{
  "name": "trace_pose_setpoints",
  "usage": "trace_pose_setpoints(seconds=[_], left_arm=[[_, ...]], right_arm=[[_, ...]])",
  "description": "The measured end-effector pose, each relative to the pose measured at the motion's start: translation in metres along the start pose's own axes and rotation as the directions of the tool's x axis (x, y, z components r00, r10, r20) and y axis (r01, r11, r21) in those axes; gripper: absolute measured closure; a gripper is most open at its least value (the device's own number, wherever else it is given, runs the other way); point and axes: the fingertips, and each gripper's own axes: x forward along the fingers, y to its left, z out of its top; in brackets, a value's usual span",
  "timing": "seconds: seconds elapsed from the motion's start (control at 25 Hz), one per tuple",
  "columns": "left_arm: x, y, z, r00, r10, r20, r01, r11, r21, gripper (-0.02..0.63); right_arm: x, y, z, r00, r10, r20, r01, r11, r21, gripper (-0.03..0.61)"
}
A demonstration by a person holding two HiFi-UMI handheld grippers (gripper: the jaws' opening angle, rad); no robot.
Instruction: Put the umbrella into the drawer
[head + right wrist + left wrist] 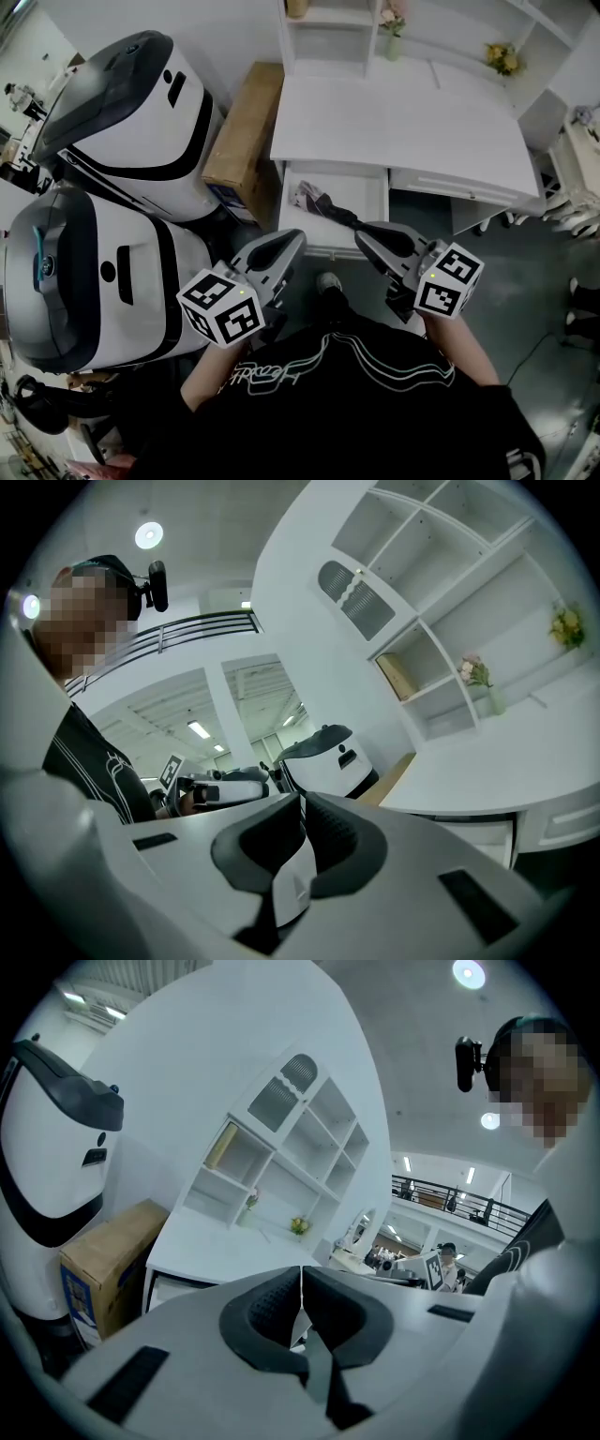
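Lying in drawer: umbrella | left tongs, right tongs closed, beside

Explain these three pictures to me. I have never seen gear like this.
There is no robot here. A person in a black shirt holds a handheld claw in each hand. The head view comes from a camera on the person's head, looking down. In it the left claw and right claw point toward a white desk. The two gripper views come from cameras riding on each claw, looking along it. Both claws are shut with nothing in them. The desk's drawer stands open, and a dark folded umbrella lies inside it. In the head view, a cardboard box and two large white machines stand left of the desk.
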Motion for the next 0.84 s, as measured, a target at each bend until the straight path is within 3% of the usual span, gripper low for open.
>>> trace_pose_setpoints(seconds=[0.84], left_arm=[[0.004,0.012,-0.005,1.0,0.001,0.001,-0.001,1.0,-0.023,0.591]], right_arm=[[0.006,-0.006,-0.014,0.999,-0.021,-0.042,0.021,1.0,-0.006,0.526]])
